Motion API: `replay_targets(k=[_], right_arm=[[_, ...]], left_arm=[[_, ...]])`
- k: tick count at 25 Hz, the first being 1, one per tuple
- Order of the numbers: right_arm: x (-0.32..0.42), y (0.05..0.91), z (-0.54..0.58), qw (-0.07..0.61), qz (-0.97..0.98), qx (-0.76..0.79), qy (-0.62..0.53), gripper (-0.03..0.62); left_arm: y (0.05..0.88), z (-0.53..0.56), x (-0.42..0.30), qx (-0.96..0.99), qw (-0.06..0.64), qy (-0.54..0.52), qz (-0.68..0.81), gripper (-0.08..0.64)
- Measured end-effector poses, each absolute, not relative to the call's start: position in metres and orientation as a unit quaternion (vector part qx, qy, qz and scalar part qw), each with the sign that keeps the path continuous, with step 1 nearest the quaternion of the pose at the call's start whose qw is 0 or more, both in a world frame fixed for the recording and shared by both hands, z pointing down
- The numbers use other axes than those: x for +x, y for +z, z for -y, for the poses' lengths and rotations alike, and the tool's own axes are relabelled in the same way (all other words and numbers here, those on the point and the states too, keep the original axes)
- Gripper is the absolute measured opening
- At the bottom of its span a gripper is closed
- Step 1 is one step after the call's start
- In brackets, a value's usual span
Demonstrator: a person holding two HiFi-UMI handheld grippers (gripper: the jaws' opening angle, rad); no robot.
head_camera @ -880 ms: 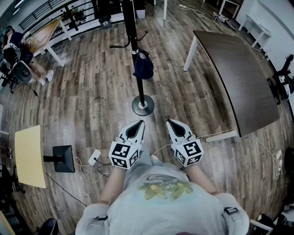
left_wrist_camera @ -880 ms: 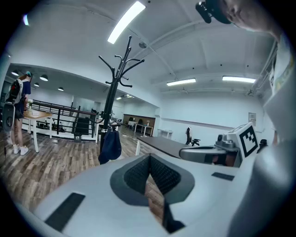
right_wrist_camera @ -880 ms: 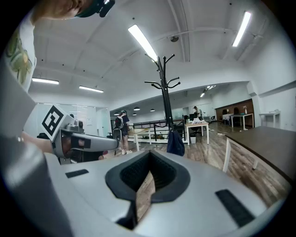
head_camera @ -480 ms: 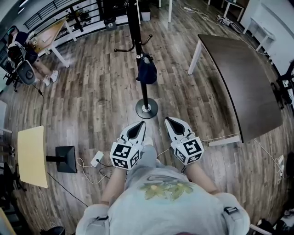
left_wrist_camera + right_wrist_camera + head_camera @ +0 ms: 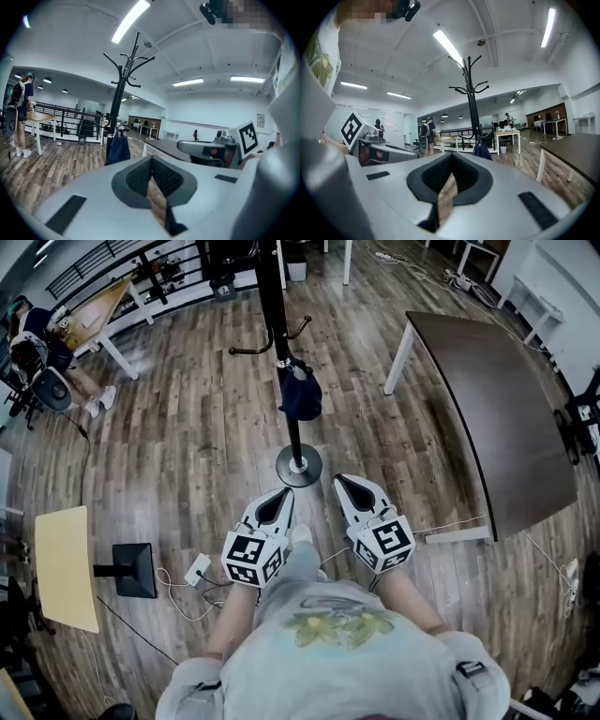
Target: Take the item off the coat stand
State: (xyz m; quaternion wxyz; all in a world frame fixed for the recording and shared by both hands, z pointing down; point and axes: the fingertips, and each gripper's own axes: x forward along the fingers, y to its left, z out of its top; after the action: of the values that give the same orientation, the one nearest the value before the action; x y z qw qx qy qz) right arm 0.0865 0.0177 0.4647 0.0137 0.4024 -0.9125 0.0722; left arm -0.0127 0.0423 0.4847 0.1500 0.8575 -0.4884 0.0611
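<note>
Wood floor fills most of the head view. The dark table sits on the right, its far edge running out of frame. The coat stand is dead ahead, but its top is cut off up there. You only get the full set of hooks from the gripper views.

Left gripper and right gripper sit side by side just short of the stand's round base, well apart from the hooks. Both have their jaws closed together with nothing in them. The person's torso hides the hands behind them.

The dark blue item hangs low on the pole. It's too dark and bunched up to say whether it's a bag or clothing.
</note>
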Motion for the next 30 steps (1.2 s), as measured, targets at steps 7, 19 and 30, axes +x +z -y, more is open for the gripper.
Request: replay_targets(k=[7, 19, 30], right_arm=[[0.086, 0.462, 0.010, 0.018, 0.912, 0.403, 0.072, 0.008], [0.080, 0.458, 0.051, 0.022, 0.909, 0.409, 0.077, 0.035], [0.068, 0.457, 0.082, 0.030, 0.905, 0.416, 0.079, 0.151]], left_arm=[[0.484, -0.015, -0.011, 0.858, 0.151, 0.059, 0.488, 0.015], [0.485, 0.022, -0.012, 0.860, 0.156, 0.060, 0.483, 0.015], [0.483, 0.046, -0.025, 0.859, 0.159, 0.059, 0.483, 0.015]])
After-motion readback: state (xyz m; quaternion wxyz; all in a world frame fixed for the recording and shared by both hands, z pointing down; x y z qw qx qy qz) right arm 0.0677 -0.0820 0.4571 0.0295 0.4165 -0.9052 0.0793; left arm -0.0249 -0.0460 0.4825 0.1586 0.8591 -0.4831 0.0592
